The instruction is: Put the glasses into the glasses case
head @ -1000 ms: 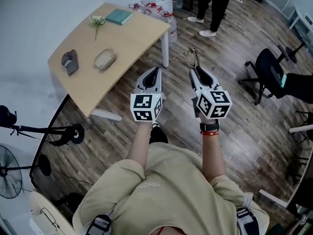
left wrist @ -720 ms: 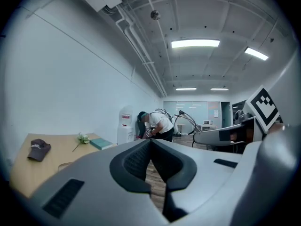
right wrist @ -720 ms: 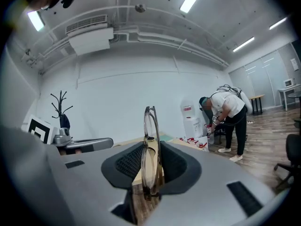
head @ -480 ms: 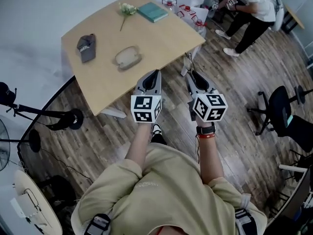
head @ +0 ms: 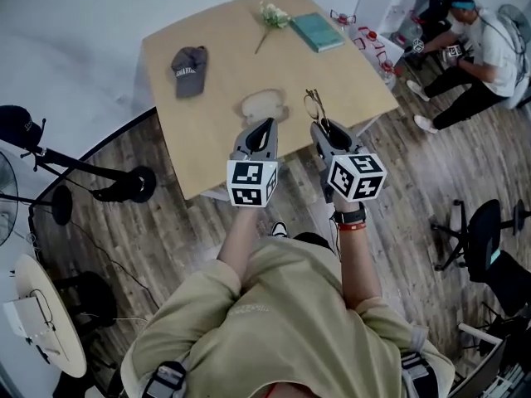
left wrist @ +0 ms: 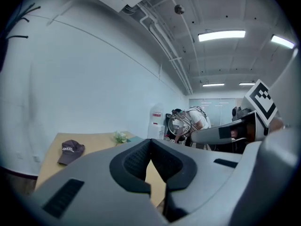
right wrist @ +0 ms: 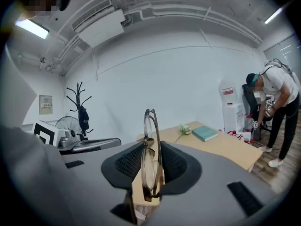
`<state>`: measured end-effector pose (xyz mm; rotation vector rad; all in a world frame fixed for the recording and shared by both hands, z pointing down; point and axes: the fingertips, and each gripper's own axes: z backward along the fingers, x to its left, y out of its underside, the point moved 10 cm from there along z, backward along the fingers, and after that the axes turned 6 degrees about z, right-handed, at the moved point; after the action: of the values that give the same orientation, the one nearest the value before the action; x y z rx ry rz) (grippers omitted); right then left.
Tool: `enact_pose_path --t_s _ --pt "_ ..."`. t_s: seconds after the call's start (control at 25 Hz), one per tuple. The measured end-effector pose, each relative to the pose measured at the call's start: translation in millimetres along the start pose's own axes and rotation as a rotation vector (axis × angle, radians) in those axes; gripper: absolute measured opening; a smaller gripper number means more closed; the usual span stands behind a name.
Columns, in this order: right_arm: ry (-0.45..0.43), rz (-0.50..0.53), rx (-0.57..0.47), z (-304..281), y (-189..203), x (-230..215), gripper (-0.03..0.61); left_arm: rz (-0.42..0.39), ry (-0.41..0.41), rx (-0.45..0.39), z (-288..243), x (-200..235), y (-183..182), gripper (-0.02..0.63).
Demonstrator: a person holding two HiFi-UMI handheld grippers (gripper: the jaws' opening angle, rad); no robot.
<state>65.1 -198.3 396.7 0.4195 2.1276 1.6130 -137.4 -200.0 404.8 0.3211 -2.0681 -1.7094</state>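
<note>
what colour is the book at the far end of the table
The book is teal, seen best in the head view.

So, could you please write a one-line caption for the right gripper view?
Right gripper clamps the glasses edge-on, with the wooden table ahead.

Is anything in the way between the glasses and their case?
Nothing visible. The thin-framed glasses, held in the right gripper, are near the tan oval glasses case on the wooden table, with only bare tabletop between them.
</note>
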Motion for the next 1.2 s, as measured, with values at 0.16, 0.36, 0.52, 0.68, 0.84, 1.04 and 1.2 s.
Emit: enact_pose_path --t_s 0.16,0.36,0.52,0.68,0.84,1.04,1.2 --pt "-0.089 0.012 0.043 -44.2 -4.3 15.0 0.118 0.018 -0.040 -0.002 -1.7 35.5 -3.6 0.023" --pt "-0.142 0.033 0.094 -86.6 -3.8 21.6 0.118 0.022 -0.093 -0.018 -2.2 66.2 -2.0 0.023" --pt "-0.214 0.040 0.123 -125.8 -1.2 15.4 0.118 0.026 -0.129 -0.025 -14.3 90.4 4.6 0.023" --pt "-0.254 0.039 0.153 -168.8 -2.3 5.4 0.118 0.032 -0.159 -0.008 -38.0 117.7 8.1 0.023" --pt "-0.310 0.031 0.194 -208.0 -1.0 -10.9 0.118 0.042 -0.186 0.028 -64.2 138.3 10.0 0.023" --pt "-0.409 -0.023 0.262 -254.1 6.6 -41.4 0.114 0.066 -0.199 0.064 -100.4 157.8 13.6 0.023" --pt "-0.484 -0.041 0.318 -283.1 16.3 -62.5 0.114 0.082 -0.212 0.088 -125.9 168.5 23.5 0.023"
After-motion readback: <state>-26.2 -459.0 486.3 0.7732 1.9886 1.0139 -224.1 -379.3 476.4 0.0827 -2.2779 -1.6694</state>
